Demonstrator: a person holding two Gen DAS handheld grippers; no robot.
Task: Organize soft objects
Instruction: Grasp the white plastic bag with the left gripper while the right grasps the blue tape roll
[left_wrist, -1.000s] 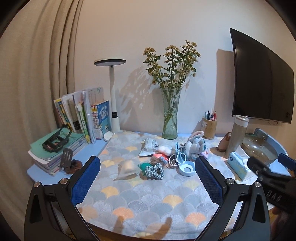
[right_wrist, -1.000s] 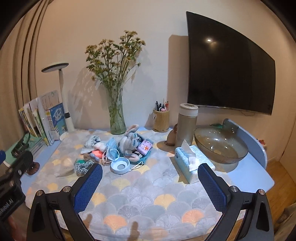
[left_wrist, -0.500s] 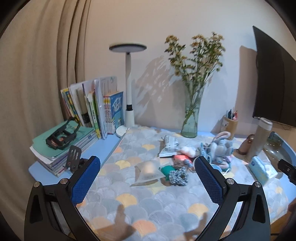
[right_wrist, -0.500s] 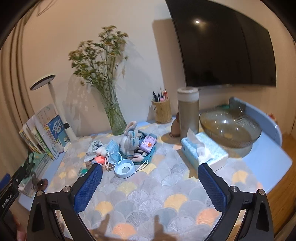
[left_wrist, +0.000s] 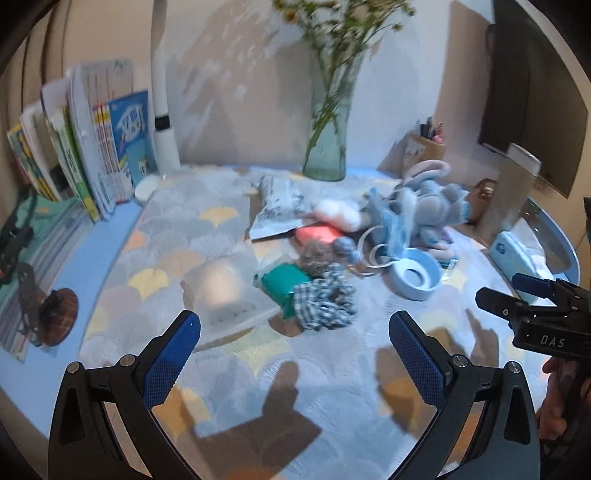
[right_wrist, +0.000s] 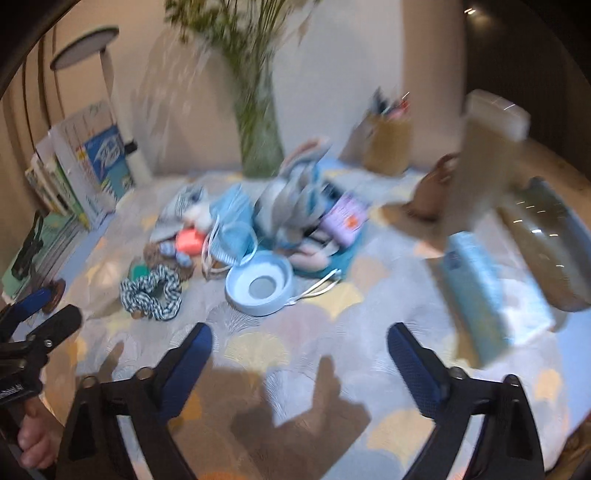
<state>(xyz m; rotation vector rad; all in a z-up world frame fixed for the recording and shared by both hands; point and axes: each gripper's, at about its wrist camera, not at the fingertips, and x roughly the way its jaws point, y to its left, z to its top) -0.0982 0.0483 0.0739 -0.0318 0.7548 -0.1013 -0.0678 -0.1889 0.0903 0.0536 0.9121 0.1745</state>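
A pile of soft things lies mid-table on the scalloped cloth (left_wrist: 166, 236): a checked scrunchie (left_wrist: 325, 299) (right_wrist: 151, 291), a grey-blue plush rabbit (left_wrist: 424, 210) (right_wrist: 291, 206), a blue face mask (right_wrist: 231, 225), a white fluffy item (left_wrist: 338, 214), a brown pompom (left_wrist: 317, 256) and a green pouch (left_wrist: 282, 282). My left gripper (left_wrist: 294, 336) is open and empty, just short of the scrunchie. My right gripper (right_wrist: 299, 349) is open and empty, in front of a blue round dish (right_wrist: 258, 286) (left_wrist: 415, 275).
A glass vase (left_wrist: 327, 144) stands at the back, books (left_wrist: 107, 147) and a lamp post (left_wrist: 164, 122) at the left. A tissue pack (right_wrist: 480, 284), a thermos (right_wrist: 480, 158), a glass bowl (right_wrist: 546, 236) and a pen cup (right_wrist: 388, 146) are at the right. A clear packet (left_wrist: 225, 295) lies beside the pouch.
Both grippers have moved forward and down toward the pile, which now looks larger and closer. Both stay open. The frames are motion-blurred.
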